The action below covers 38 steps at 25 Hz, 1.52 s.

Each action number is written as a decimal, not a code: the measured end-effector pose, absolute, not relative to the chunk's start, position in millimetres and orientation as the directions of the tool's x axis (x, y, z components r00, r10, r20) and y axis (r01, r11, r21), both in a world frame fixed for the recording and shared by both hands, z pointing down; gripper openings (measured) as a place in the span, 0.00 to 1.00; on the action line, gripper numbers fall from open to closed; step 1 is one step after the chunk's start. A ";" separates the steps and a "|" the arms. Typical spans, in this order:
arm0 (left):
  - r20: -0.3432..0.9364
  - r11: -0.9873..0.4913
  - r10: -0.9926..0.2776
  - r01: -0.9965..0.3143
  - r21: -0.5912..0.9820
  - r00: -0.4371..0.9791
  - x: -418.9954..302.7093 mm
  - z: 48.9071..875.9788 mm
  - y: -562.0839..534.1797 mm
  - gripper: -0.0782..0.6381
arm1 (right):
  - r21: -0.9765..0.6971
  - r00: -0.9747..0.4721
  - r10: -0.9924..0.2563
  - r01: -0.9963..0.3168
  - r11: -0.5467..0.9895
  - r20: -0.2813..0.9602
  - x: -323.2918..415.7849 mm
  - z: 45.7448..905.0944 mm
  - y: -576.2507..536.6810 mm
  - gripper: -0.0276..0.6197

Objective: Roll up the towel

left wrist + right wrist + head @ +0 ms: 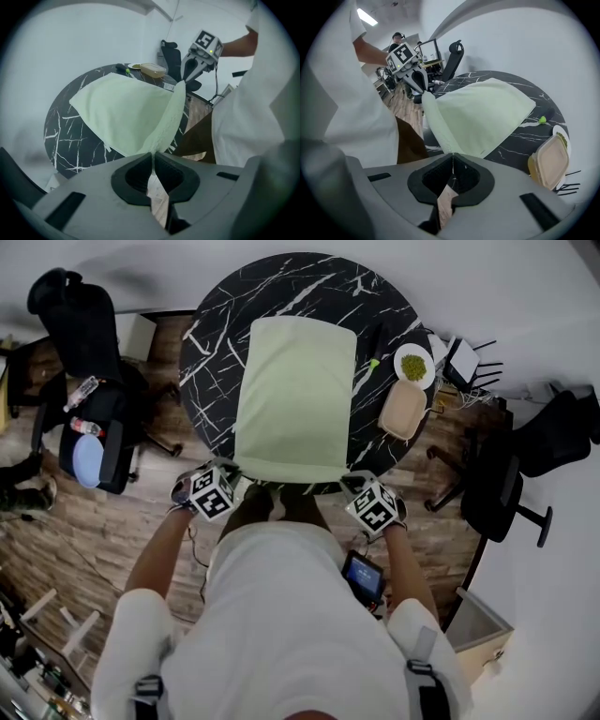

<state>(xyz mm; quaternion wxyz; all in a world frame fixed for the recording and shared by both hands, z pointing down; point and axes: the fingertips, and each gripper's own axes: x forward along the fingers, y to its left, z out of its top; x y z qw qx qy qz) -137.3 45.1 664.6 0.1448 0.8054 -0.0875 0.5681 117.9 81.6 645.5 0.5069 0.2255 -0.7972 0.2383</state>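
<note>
your left claw [152,158] and right claw [452,157] each pinch a near corner of the towel [295,395], spread on the counter [211,334]. it looks light, soft, floppy: expect sag between corners, so hold that edge taut.

Wood-plank floor [84,549], white walls [534,306]; round blk marble-top table [211,362] w/ blk office chairs [80,329] either side; ceiling strip light [368,17] on.

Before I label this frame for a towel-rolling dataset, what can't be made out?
- Head view: near corners of the towel, covered by left gripper and right gripper.
- Head view: green bits on the plate, too small to identify.
- Right gripper view: green speck on the table, too small.
</note>
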 end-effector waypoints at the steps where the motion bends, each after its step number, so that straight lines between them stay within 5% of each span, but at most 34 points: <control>1: 0.941 -0.942 0.016 -0.311 0.127 0.338 -135.7 665.0 35.7 0.13 | -0.142 -0.381 -0.130 -0.607 0.782 0.915 119.5 645.9 72.2 0.05; 17: 0.970 -0.850 -0.088 -0.524 0.045 0.226 -123.1 709.1 -45.9 0.16 | 0.034 -0.194 -0.230 -0.690 0.723 0.954 132.8 709.9 -1.8 0.05; 23: 0.942 -0.826 -0.168 -0.564 0.026 0.289 -134.8 692.4 -52.8 0.30 | 0.085 -0.201 -0.345 -0.746 0.661 0.917 149.0 687.3 -11.5 0.24; 26: 0.912 -0.795 -0.235 -0.606 0.017 0.335 -147.7 673.4 -54.7 0.31 | 0.137 -0.197 -0.421 -0.754 0.642 0.885 162.1 663.6 -12.2 0.21; 34: 0.941 -0.962 -0.108 -0.274 -0.017 0.321 -134.1 680.7 20.9 0.32 | 0.117 -0.299 -0.296 -0.496 0.860 0.907 105.9 673.4 64.1 0.18; 38: 0.952 -0.963 -0.095 -0.270 -0.013 0.291 -129.9 702.3 30.8 0.32 | 0.094 -0.285 -0.269 -0.508 0.856 0.920 99.7 697.0 73.2 0.18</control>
